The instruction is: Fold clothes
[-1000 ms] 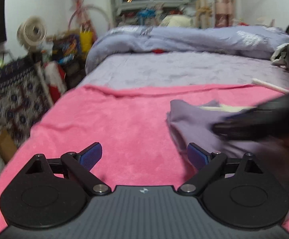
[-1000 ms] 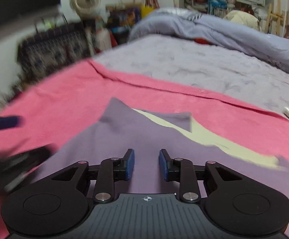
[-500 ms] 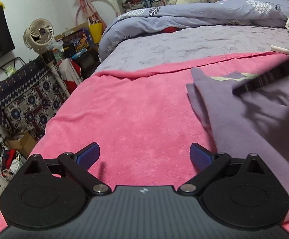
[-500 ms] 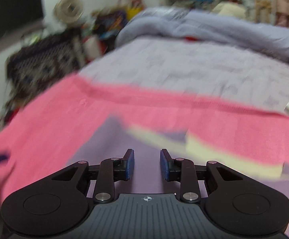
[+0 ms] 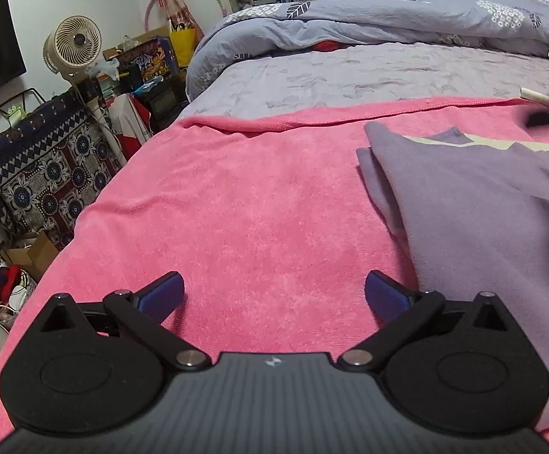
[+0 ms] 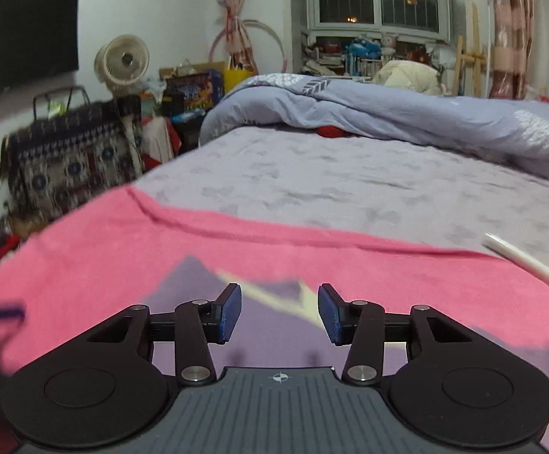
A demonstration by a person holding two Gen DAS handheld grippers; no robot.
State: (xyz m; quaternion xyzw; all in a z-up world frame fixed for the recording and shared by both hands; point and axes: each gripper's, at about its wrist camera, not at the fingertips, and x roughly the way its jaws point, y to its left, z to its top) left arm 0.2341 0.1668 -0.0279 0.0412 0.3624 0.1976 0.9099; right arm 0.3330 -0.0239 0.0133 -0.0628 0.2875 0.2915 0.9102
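Left gripper (image 5: 274,293) hangs over bare pink towel (image 5: 236,208), jaws spread as wide as they go after easing further apart, nothing between them. Just to its right, the near edge of the purple garment (image 5: 482,227) lies flat on the towel, close beside the right-hand pad but not touching it.

Right gripper (image 6: 280,312) sits low over that same garment (image 6: 274,325), jaws partly apart and just opened wider, cloth under them but not pinched, pads clear of it.

Ahead of both, the garment runs away to a folded corner with a cream panel (image 5: 482,143) showing at its far edge. It looks like soft, light knit: limp, no stiffness, likely to drape and drag on the fuzzy towel rather than slide. Best bet is a pinch on an edge or corner, taking both layers where they double up along the left side, one gripper at each end so the fold stays square.

Beyond the towel, the grey bed (image 5: 369,72), a white stick (image 6: 528,265) off to the right, then the rumpled duvet (image 5: 388,19).
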